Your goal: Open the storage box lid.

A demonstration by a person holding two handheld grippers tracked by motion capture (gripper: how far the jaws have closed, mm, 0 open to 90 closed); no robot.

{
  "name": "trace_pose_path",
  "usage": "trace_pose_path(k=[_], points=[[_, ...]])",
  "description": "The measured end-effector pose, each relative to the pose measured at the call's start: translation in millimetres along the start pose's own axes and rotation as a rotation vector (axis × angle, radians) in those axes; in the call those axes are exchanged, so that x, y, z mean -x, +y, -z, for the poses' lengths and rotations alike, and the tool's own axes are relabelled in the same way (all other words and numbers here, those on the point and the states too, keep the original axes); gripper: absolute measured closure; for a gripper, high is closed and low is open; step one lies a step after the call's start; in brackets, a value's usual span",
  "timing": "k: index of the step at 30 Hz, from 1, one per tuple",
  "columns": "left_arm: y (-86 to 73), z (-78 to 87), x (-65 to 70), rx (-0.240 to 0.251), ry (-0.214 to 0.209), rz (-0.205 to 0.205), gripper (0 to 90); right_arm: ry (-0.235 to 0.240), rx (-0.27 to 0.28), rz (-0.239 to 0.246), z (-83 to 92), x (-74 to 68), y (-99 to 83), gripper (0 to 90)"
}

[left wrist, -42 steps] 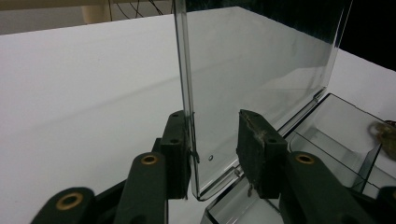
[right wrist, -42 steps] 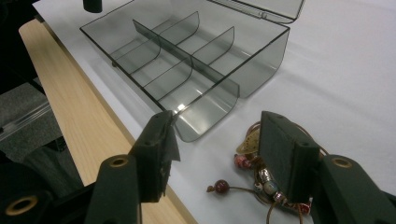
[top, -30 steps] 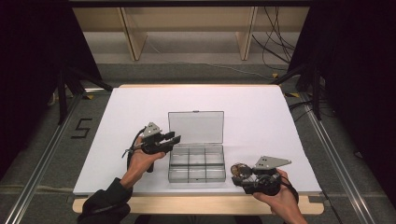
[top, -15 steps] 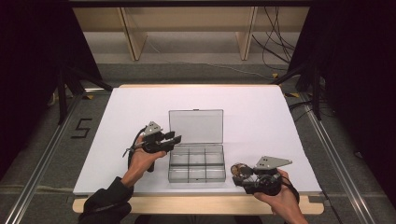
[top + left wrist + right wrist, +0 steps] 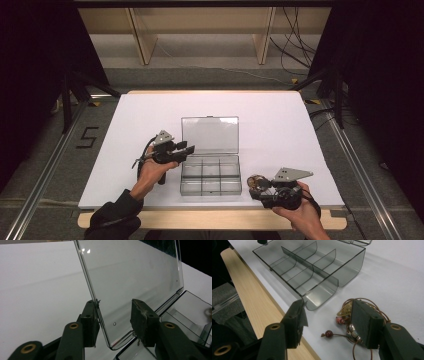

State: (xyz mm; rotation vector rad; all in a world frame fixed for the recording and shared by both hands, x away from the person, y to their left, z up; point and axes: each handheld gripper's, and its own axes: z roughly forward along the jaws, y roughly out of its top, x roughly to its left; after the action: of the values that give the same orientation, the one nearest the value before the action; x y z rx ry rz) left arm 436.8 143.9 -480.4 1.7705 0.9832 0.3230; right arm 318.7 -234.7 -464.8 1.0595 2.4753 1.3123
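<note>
A clear plastic compartment box [image 5: 210, 176] sits on the white table near its front, with its lid [image 5: 210, 135] swung up and back. My left gripper [image 5: 189, 148] is at the lid's left edge. In the left gripper view the lid [image 5: 135, 277] passes between the jaws of the left gripper [image 5: 116, 320], whose jaws have just been opening. The lid's edge rests against one pad and the other pad stands off it. A beaded cord bracelet [image 5: 348, 312] lies on the table right of the box. My right gripper [image 5: 329, 317] is open beside it, one pad over the beads.
The box [image 5: 309, 267] has several empty compartments split by curved dividers. The table's wooden front edge [image 5: 210, 219] runs just below both hands. White tabletop [image 5: 150, 115] spreads behind and to both sides of the box.
The left gripper's jaws stand a little wider around the lid's edge. Both hands, the box and the bracelet keep their places.
</note>
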Motion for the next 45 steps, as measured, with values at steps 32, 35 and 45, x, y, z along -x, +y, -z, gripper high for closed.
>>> trace_pose_path(k=[32,35,45], points=[[-4.4,-1.7,-7.1,-0.031,-0.016,0.109,54.8,-0.009,-0.007,0.026,0.5,3.8,-1.1,45.4],[-5.4,-1.2,-6.9,-0.037,-0.003,0.125,53.3,-0.013,0.000,0.025,0.5,4.4,-1.2,45.2],[-0.6,8.3,-15.8,-0.033,0.023,0.158,54.7,0.018,-0.003,-0.011,1.8,5.8,-1.5,45.2]])
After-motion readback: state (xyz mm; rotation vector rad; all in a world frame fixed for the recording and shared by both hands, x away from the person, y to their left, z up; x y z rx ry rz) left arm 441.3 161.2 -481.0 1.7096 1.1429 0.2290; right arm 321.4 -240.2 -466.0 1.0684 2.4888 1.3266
